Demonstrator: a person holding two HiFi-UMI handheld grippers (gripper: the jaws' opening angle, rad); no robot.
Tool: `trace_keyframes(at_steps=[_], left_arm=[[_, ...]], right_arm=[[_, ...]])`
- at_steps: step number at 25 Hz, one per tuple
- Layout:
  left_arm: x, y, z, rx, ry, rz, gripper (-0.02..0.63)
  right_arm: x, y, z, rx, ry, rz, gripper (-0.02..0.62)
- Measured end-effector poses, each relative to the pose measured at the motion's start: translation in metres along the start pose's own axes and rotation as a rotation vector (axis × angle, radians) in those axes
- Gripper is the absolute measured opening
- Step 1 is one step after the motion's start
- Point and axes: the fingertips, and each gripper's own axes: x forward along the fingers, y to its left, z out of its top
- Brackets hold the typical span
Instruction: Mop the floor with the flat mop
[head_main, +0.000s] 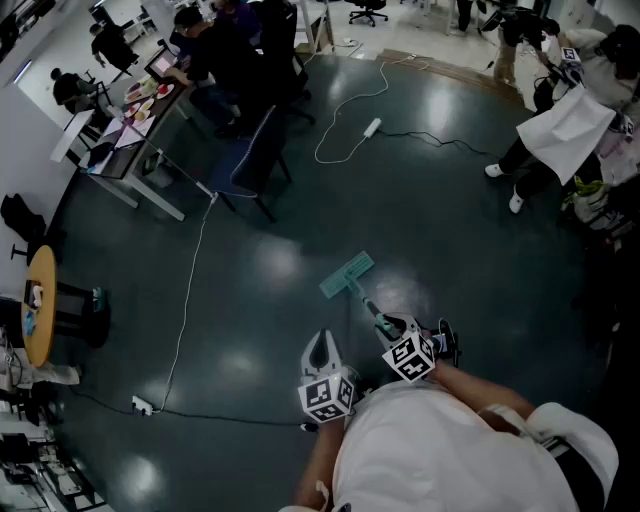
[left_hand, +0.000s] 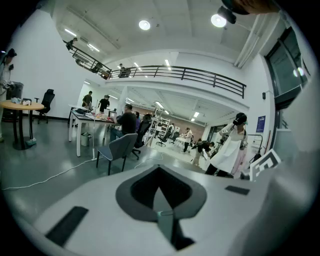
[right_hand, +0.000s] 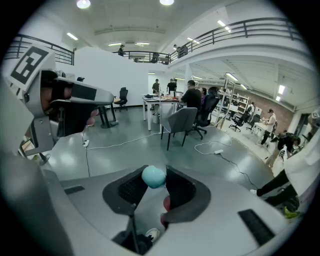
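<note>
Snag risk: a white cable (head_main: 190, 300) trails across the floor (head_main: 470, 220) left of the flat mop (head_main: 347, 275), and a wide leftward stroke would likely catch it. Twist risk: only one tool holds the pole, so the head may swivel under load. The right tool (right_hand: 154, 176) is clenched on the rounded teal handle end (right_hand: 152, 178), its jaws parted only by that end. The left tool (left_hand: 160, 170) has its jaws closed tip to tip and holds nothing. The flat mop's head rests on the middle of the floor, just ahead of the person.
</note>
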Motion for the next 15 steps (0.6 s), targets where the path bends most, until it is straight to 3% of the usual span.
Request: trace_keyframes(at_steps=[8,15], left_arm=[[0.006,0.002,-0.005,-0.008,0.015,0.0,0.006],[0.01,0.003,-0.009,-0.011,0.028,0.01,0.006]], right_arm=[[-0.009,-0.001,-0.025,0.017,0.036,-0.006,0.115],[-0.007,0.002,-0.021,0.011,-0.05,-0.014,0.117]])
